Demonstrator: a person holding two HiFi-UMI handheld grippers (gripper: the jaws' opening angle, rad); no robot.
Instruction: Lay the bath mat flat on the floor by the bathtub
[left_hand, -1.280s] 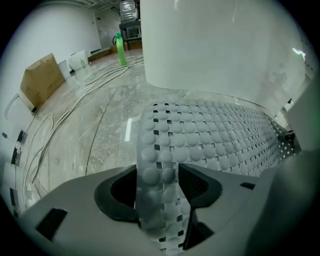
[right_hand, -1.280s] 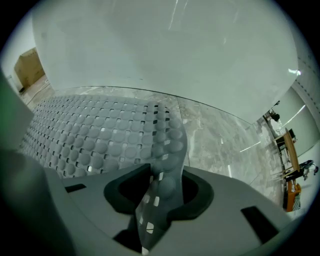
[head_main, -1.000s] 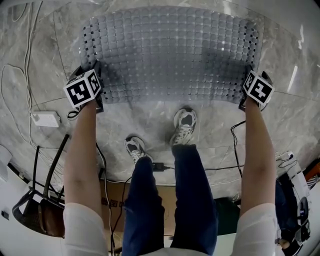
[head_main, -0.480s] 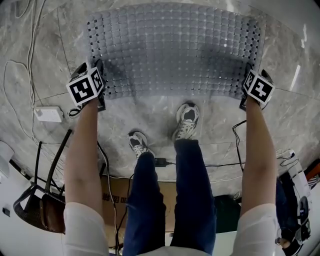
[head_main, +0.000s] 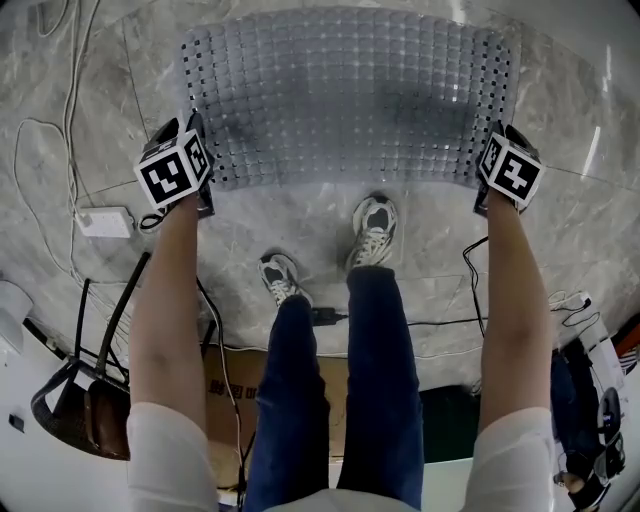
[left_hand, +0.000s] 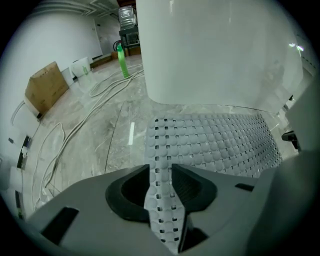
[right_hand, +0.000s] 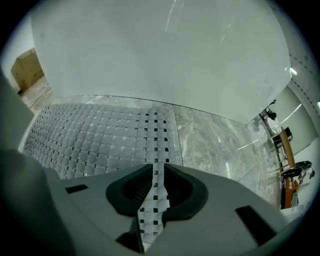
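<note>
Grey perforated rubber bath mat (head_main: 345, 95) spreads over the marble floor (head_main: 300, 215). Your left gripper (left_hand: 161, 170) and right gripper (right_hand: 158, 169) jaws are closing, pinching its near corners.

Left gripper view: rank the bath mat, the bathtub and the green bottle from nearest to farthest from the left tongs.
1. bath mat: its corner sits between the closing left tongs, bottom centre.
2. bathtub: white wall just beyond the mat, centre and right.
3. green bottle: far back, upper left, past the tub's left edge.
</note>
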